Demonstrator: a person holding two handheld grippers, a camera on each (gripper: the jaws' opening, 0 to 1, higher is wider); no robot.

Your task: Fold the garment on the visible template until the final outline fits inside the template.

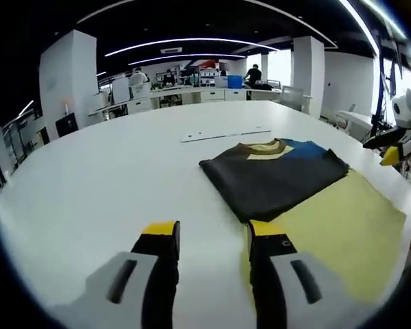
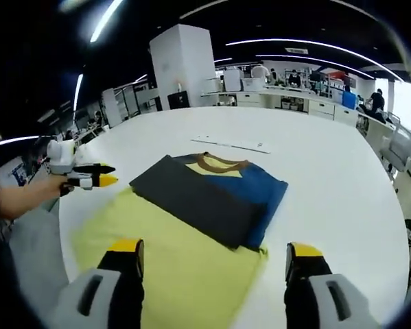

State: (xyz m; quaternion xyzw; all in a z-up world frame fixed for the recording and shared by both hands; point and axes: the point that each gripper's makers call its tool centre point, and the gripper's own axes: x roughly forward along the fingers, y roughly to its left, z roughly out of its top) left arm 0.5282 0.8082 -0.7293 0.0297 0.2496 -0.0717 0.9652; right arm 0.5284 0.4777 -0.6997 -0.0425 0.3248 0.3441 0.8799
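Garment: folded into a compact dark grey block with a blue panel and a tan collar on top, lying flat on the far part of the yellow sheet; in the right gripper view the blue layer sticks out from under the grey along the right and near edges.
Template: a pale yellow sheet spread on the table — its near end runs behind the jaws in both views, so its full outline cannot be made out; in the left gripper view the garment's far left corner seems to lie past the yellow edge, on white.
Table: large, white, rounded; its near rim is cut off.
Left gripper: jaws spread apart with nothing between them, yellow-tipped, above the table at the template's near left corner; in the right gripper view it is held by a hand at the left, off the cloth, and there its jaws look nearly together — hard to judge at that size.
Right gripper: jaws wide apart, empty, over the template's near end; in the left gripper view it is partly cut off at the right edge.
Strip: a thin pale strip beyond the garment; too small to tell what it is.
Background: desks and people, blurred.
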